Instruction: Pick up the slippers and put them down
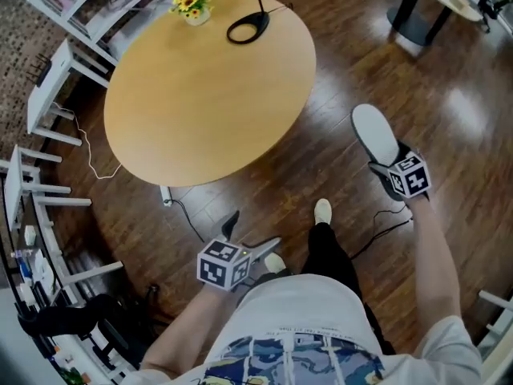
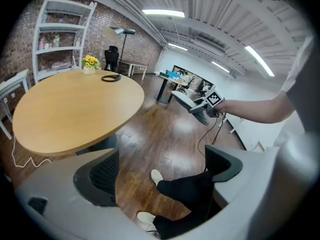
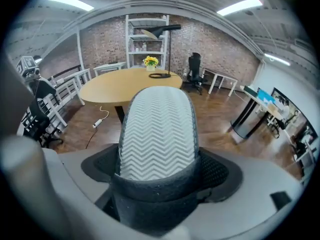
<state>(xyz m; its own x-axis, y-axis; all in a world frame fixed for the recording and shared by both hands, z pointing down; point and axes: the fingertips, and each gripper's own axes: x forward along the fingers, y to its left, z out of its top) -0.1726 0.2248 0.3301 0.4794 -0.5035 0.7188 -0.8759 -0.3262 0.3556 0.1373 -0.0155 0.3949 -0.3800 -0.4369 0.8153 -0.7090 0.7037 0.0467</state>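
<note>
a: what do the right tongs (image 3: 159,184) hold?
b: they're clamped on the dark end of a slipper (image 3: 157,129). its pale zigzag sole faces their camera and the other end points away.
a: where is the slipper?
b: in the air over the wooden floor (image 1: 337,79), to the right of the round bench (image 1: 208,87) and apart from it.
a: and the left tongs (image 2: 161,171)?
b: jaws spread, nothing between them. below are the floor, the person's dark trouser legs (image 2: 187,189) and white shoes (image 2: 156,175).
a: anything on the bench?
b: yellow flowers (image 1: 191,5) at the far edge. near them is a black ring (image 1: 247,29), possibly a lamp base.
</note>
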